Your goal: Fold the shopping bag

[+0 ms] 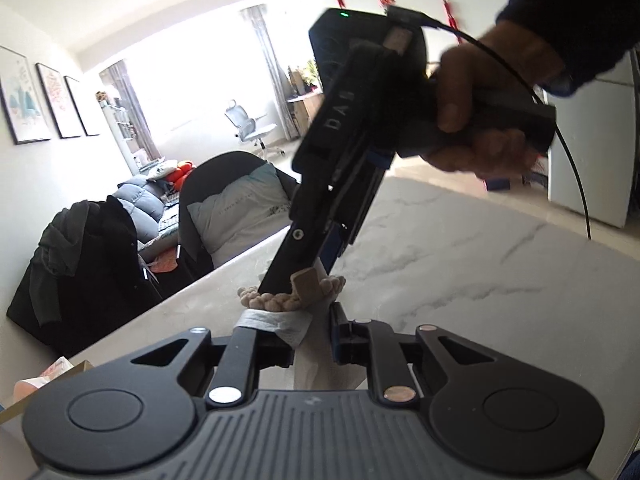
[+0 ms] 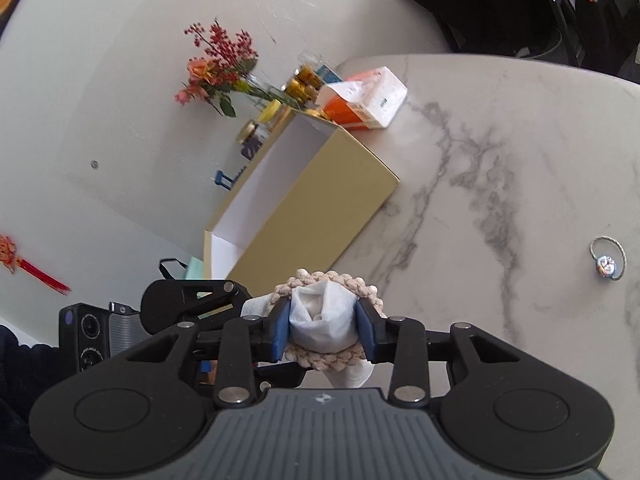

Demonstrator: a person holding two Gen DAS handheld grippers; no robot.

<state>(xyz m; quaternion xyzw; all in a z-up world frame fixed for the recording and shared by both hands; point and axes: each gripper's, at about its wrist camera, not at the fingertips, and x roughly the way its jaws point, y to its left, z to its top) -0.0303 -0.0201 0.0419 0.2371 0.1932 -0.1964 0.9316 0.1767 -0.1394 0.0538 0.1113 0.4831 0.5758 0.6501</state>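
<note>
The marble table is lying beneath both claws; a gold open box is sitting ahead-left of the right gripper; the rolled white shopping bag, ringed by its braided rope handle, is sitting between that claw's blue pads, which are gripping it; the left gripper is pinching the bag's other end.

Marble table, bright window, framed pictures
</note>
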